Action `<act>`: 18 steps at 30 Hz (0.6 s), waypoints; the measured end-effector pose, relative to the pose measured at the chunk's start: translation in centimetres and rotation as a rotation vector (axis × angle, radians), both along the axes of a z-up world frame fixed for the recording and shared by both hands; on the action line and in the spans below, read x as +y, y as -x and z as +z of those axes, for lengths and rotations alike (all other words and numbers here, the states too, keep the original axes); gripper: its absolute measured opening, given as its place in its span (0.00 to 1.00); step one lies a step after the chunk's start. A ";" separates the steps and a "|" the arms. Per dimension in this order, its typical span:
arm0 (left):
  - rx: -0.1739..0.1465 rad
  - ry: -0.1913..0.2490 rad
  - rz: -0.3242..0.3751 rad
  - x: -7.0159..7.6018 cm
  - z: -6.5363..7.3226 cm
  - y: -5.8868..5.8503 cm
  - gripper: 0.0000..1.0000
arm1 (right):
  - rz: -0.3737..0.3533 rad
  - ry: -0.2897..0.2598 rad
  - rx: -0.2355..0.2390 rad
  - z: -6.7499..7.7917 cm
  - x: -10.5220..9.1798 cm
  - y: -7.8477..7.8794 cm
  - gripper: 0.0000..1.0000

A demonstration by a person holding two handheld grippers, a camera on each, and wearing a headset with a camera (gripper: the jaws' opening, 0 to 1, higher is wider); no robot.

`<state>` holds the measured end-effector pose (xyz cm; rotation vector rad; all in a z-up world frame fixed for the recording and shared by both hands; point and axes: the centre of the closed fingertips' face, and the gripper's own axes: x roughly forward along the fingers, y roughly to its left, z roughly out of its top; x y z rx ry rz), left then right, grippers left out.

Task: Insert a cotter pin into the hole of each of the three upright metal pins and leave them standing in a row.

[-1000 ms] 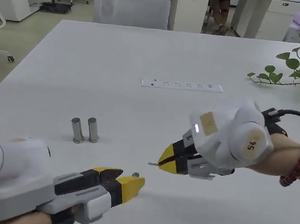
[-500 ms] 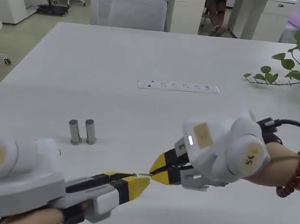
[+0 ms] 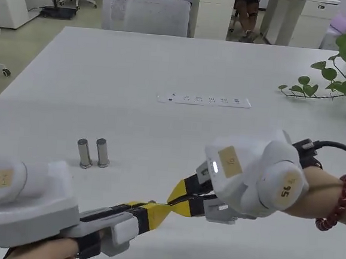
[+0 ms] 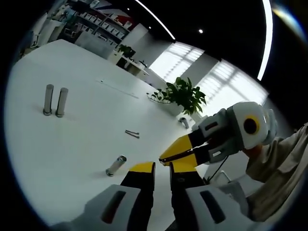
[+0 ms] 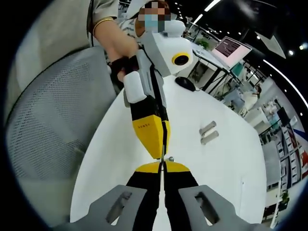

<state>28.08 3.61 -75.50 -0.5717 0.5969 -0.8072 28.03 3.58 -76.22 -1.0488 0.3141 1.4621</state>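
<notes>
Head view, with both gripper views. The left gripper (image 3: 157, 211) enters from the lower left, held low and nearly level over the white surface (image 3: 166, 63) and pointing right. The right gripper (image 3: 176, 200) enters from the right on a hand wearing a bead bracelet (image 3: 335, 203), angled left and slightly downward. The yellow tips of the two tools meet just above the surface. The left jaws stand narrowly apart with nothing visible between them. The right jaws are pressed together, and whether they pinch anything cannot be resolved. Two metal pins (image 3: 93, 153) stand upright side by side, well to the left of the tips. In the left gripper view a third metal pin (image 4: 115, 165) lies on its side just beside the left jaws, and a cotter pin (image 4: 132, 133) lies loose farther out. A power strip (image 3: 203, 99) lies mid-surface, with a plant (image 3: 340, 64) at the far right.
</notes>
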 end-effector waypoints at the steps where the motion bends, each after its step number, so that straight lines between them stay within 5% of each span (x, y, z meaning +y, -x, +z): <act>1: 0.005 0.012 0.005 0.0 0.1 0.0 0.09 | 0.002 0.001 -0.002 0.0 0.0 0.0 0.02; 18: 0.024 -0.006 0.015 0.0 -0.2 -0.1 0.01 | 0.009 0.008 -0.019 0.0 0.3 0.2 0.02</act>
